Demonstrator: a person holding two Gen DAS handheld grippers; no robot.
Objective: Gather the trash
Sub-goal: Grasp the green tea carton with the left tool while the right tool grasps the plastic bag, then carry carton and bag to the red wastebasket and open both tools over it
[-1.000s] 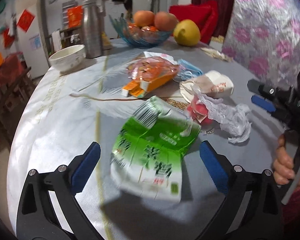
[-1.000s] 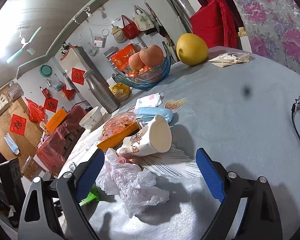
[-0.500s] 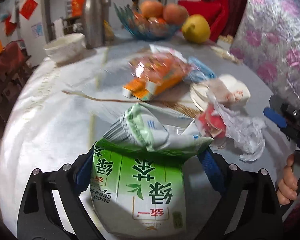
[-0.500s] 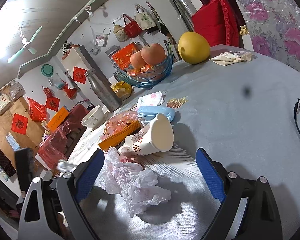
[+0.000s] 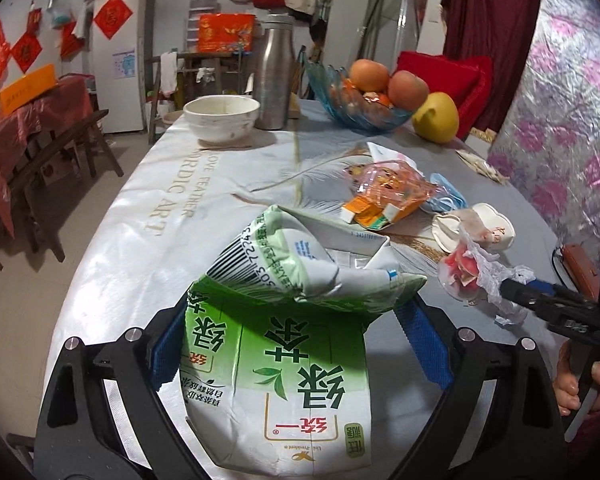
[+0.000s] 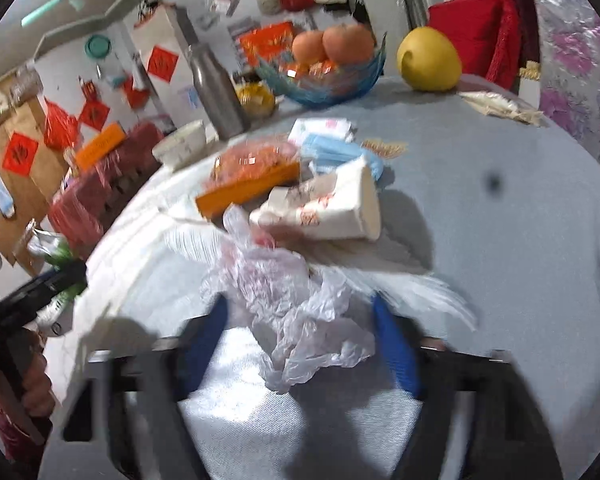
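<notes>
We have the green tea carton pinched between the blue pads of our left gripper, held just above the near edge of the table, and it looks featherweight: an empty, crumpled box, top caved in, barcode panel folded over. It is soft card, so a squeeze across the flat printed faces, as we have now, should hold without slipping. Over to our right gripper, fingers spread wide either side of the clear plastic bag, not gripping it. That bag sits right of the carton, touching a red scrap and the tipped paper cup. It is thin, slick film, limp as anything, so we judge the bunched middle is the place to bite. Beyond the carton lie an orange wrapper and a blue mask, uncollected.
</notes>
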